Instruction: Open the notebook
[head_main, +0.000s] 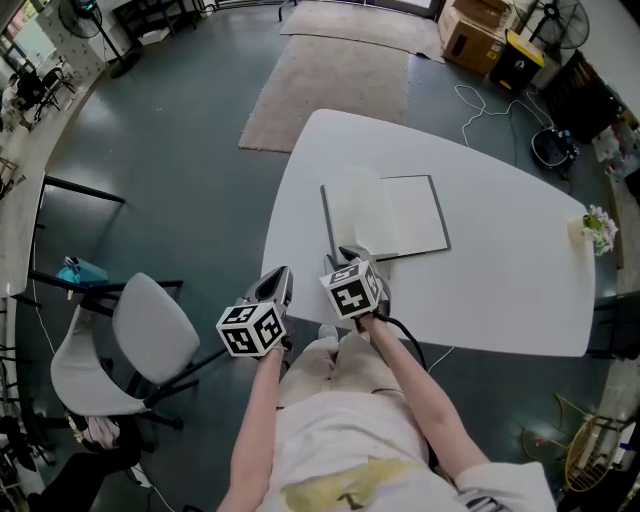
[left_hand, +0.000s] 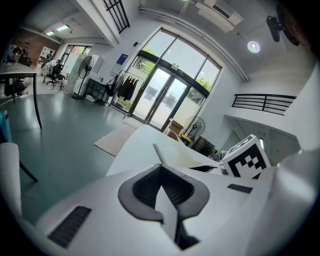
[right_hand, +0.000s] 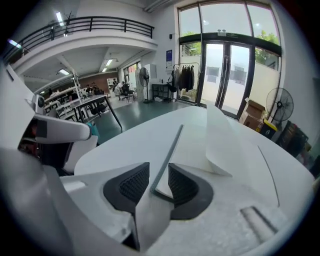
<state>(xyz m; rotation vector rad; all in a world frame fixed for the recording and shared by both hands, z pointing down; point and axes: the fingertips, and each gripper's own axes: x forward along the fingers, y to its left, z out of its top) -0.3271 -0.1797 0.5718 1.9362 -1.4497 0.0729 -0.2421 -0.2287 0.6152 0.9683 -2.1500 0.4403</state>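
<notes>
The notebook (head_main: 400, 215) lies on the white table (head_main: 500, 290) with white pages showing and a grey cover edge (right_hand: 167, 155) along its left side. One page (right_hand: 220, 140) stands curled up off the spread near that side. My right gripper (head_main: 350, 254) is at the notebook's near left corner; its jaws (right_hand: 159, 177) stand open, with the thin cover edge running between the pads and neither pad pressing on it. My left gripper (head_main: 280, 285) hovers at the table's near left edge, a little to the left of the notebook, its jaws (left_hand: 161, 175) shut on nothing.
A small pot of flowers (head_main: 598, 228) stands at the table's right end. A white chair (head_main: 140, 340) is on the floor to the left of me, a rug (head_main: 330, 80) lies beyond the table, and cardboard boxes (head_main: 478, 30) and a fan (head_main: 560, 20) stand at the back.
</notes>
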